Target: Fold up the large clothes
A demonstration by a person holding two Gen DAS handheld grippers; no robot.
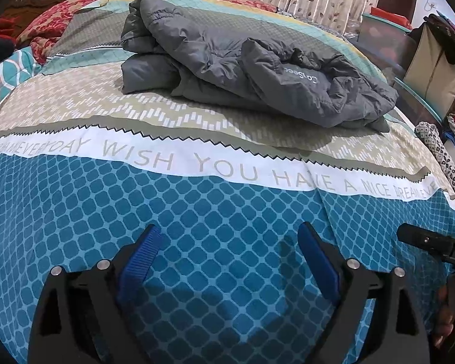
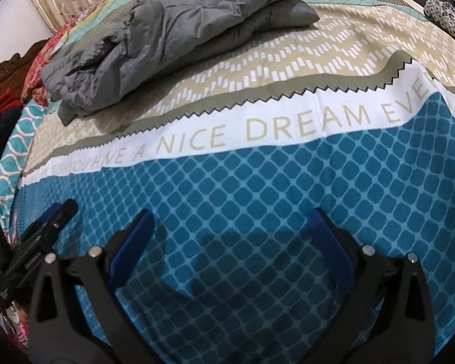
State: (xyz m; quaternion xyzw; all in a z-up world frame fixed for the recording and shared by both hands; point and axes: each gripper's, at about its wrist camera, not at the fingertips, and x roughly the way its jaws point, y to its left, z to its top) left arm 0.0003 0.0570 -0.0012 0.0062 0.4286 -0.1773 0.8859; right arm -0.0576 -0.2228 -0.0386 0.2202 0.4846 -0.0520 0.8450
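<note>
The grey padded nylon jacket (image 1: 251, 69) lies bundled on the far half of the bed, beyond the white band of printed lettering on the patterned blue, white and beige bedsheet (image 1: 215, 273). Both tools hover over the near blue part of the sheet, well apart from the garment. The left hand-held gripper (image 1: 227, 261) has its blue fingers spread wide with nothing between them; the right hand-held gripper (image 2: 230, 242) is likewise spread and empty.

From the left tool the jacket sits straight ahead and slightly right; from the right tool it sits ahead and to the left (image 2: 166, 39). So the bundle lies roughly between the two, with its long axis running across the bed, left to right and slightly slanted. I judge neither tool clearly nearer, so a forward reach by both seems called for.

The left view shows the crumpled end with the small white logo, at the right of the bundle. The right view shows the stacked layers at the opposite corner, and the left tool's tip at its left edge
</note>
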